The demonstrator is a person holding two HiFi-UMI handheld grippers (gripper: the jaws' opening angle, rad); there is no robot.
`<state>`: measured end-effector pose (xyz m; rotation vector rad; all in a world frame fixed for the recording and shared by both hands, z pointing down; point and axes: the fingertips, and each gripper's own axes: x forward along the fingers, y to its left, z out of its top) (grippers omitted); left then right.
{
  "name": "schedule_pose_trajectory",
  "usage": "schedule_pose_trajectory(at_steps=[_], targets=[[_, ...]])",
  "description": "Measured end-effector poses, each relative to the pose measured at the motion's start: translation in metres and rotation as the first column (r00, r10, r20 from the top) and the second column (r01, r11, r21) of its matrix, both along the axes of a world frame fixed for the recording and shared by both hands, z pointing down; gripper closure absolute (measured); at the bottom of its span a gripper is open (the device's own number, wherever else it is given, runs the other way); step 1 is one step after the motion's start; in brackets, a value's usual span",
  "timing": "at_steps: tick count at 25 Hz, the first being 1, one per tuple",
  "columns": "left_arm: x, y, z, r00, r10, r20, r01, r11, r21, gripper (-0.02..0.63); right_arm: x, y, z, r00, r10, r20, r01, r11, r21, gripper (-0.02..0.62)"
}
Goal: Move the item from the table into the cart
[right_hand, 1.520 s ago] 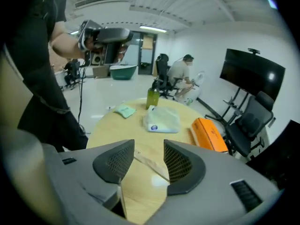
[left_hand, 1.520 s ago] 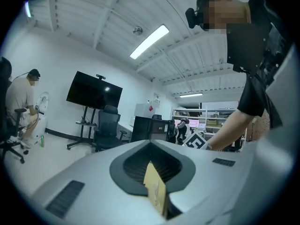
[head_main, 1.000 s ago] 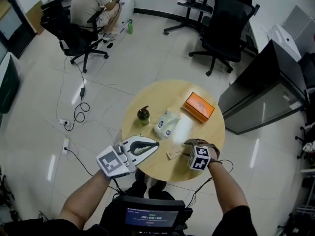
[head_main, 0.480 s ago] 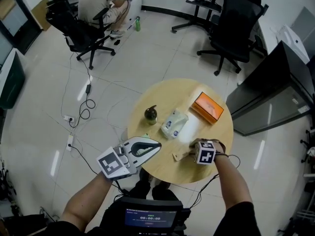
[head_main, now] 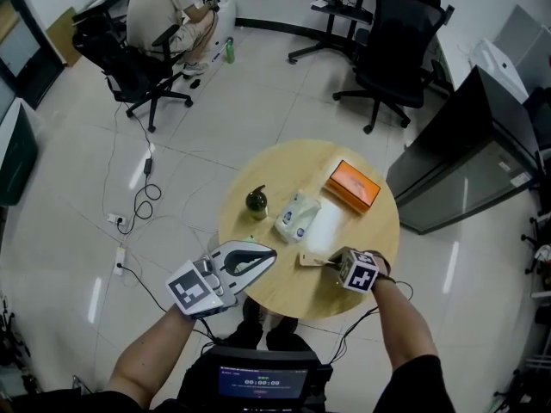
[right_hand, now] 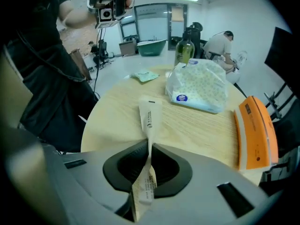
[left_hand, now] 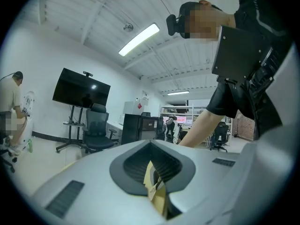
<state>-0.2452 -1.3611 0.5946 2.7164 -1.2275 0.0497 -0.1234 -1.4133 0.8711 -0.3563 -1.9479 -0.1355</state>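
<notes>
**Item 1: sachet** [right_hand: 150, 118]. 1 long, narrow cream paper packet with dark print. It is on the round wooden table [head_main: 284, 172], near the edge closest to the person. Its far end lies flat on the tabletop and points toward the tissue pack. Its near end is twisted upright inside the jaws of the right gripper [right_hand: 149, 156]. In the head view the sachet [head_main: 310, 261] sits just left of that gripper [head_main: 331, 263].

**Right gripper.** Hand-held, low over the table edge. Its jaws are closing, and the ribbed pads already pinch the sachet between them.

**Left gripper** [head_main: 269, 254]. Hand-held at the table's near left edge, with its tip over the rim. In its own view the left gripper [left_hand: 154, 182] has its jaws clamped together on a tan paper strip [left_hand: 157, 193]. What that strip is cannot be told.

**On the table, beyond the sachet:**
- 1 tissue pack [right_hand: 199, 86], white patterned plastic with a blue oval label, near the table's centre.
- 1 orange box [right_hand: 255, 132], flat, to the right of the tissue pack and apart from it.
- 1 green bottle [right_hand: 184, 50], upright, at the far left side.
- 1 small green scrap [right_hand: 145, 76], near the bottle.

**Surroundings.** A pale glossy floor with trailing cables. 1 black office chair [head_main: 392, 46] stands beyond the table. 1 seated person [head_main: 164, 11] is in the far left corner.
</notes>
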Motion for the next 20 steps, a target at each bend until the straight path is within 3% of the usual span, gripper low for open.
schedule_pose_trajectory(at_steps=[5,9,11,15,20], targets=[[0.025,0.007,-0.032,1.000,0.007,-0.014,-0.007,1.000,0.022,0.598,0.014,0.016,-0.055,0.982,0.142,0.123,-0.139,0.990,-0.029,0.578],[0.035,0.022,-0.073,0.999,-0.004,-0.051,0.006,0.999,0.034,0.598,0.022,0.029,-0.129,0.923,0.299,0.242,-0.295,0.954,-0.053,0.578],[0.042,0.031,-0.094,0.999,0.001,-0.032,0.001,0.999,0.050,0.598,0.029,0.033,-0.172,0.863,0.395,0.316,-0.390,0.917,-0.082,0.578],[0.049,0.051,-0.130,1.000,0.006,-0.024,-0.003,0.996,0.094,0.598,0.040,0.041,-0.242,0.688,0.567,0.454,-0.551,0.814,-0.183,0.578],[0.064,0.082,-0.157,0.999,0.042,-0.014,-0.041,0.994,0.106,0.598,0.048,0.066,-0.320,0.499,0.626,0.598,-0.609,0.745,-0.272,0.578]])
